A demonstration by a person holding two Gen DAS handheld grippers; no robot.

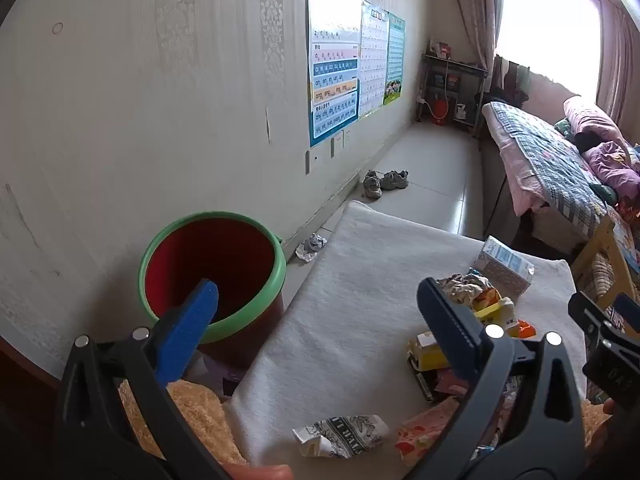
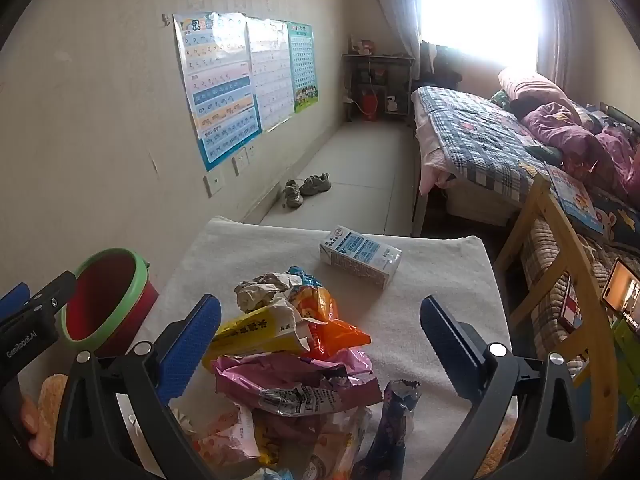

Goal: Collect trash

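Red bucket (image 1: 216, 264), green rim (image 1: 276, 276)

1 bin (image 1: 212, 276), 1 milk carton (image 2: 360, 256), 2 shoes (image 2: 306, 188), 3 wall posters (image 2: 248, 80), approx. 8 wrappers (image 2: 288, 344).

Bare towel (image 2: 440, 280) along right edge; wrapper pile (image 2: 288, 340) blocks centre; carton (image 2: 360, 256) near far edge.

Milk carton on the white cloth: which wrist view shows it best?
The right wrist view. There the milk carton lies on its side in the open on the white cloth, its printed face readable as blue and white. In the left wrist view the milk carton is smaller, with crumpled wrappers overlapping its near end.
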